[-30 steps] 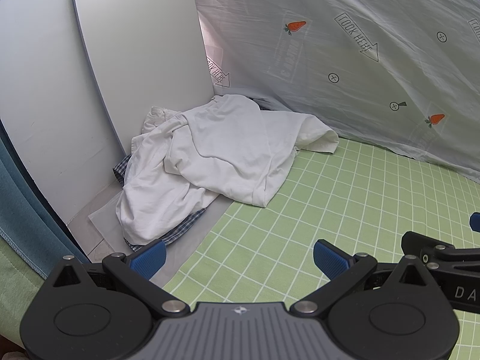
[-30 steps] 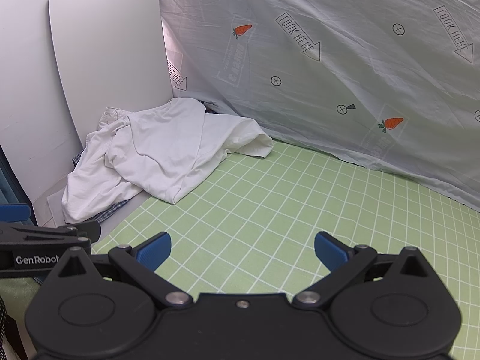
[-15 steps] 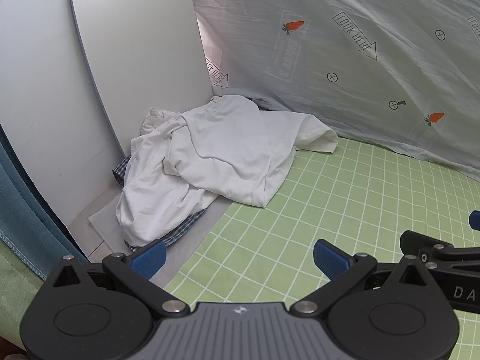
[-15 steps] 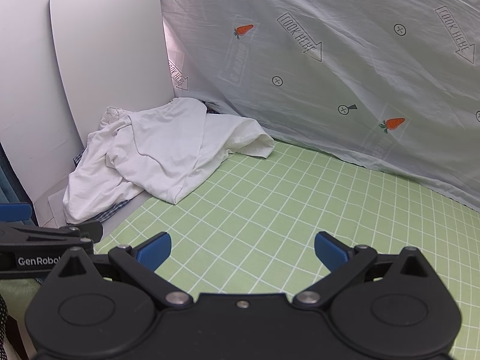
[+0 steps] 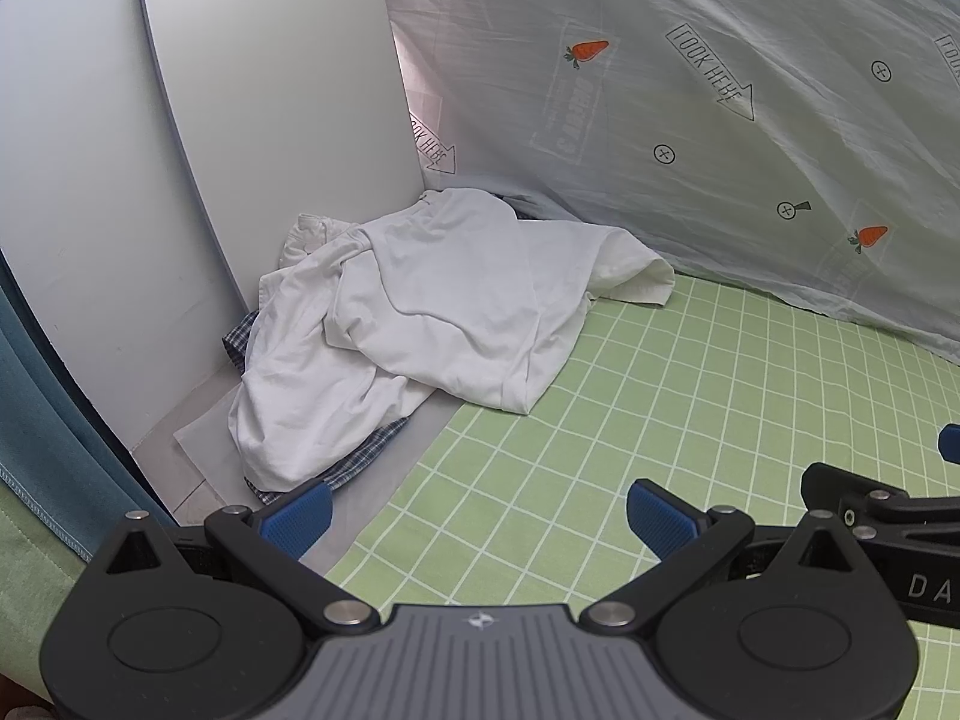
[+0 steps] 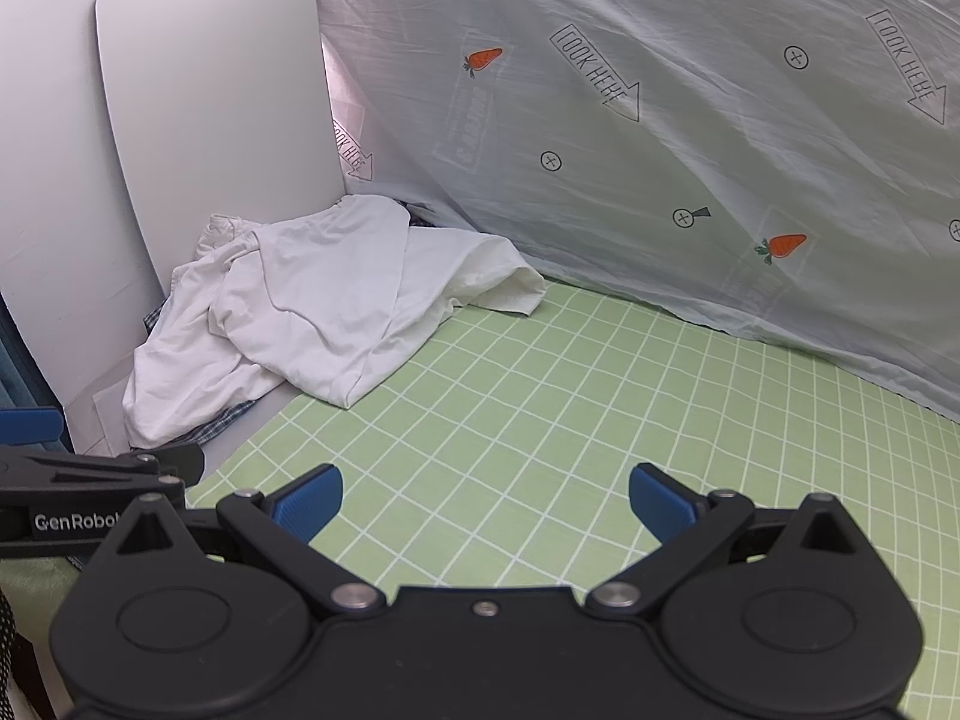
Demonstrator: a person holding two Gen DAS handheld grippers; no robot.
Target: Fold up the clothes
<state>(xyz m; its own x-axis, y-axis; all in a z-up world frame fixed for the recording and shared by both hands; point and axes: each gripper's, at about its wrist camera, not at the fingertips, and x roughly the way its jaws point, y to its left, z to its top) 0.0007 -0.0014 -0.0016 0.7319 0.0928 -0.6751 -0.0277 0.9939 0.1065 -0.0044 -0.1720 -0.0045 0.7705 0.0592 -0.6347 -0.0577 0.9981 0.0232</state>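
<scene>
Claws: left [image 5: 477, 516], right [image 6: 485, 501] wide apart, empty | checked garment [image 5: 366, 456] mostly hidden under white shirt [image 5: 432, 306], possibly shorts

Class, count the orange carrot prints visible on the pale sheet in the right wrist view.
2 on the sheet: one carrot high up near the white board, one lower right. Folds may hide others.

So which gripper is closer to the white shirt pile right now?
Left. The left gripper hangs open with its left fingertip by the near hem of the white shirt pile; the right gripper, also open, sits further right over the green checked cloth.
</scene>
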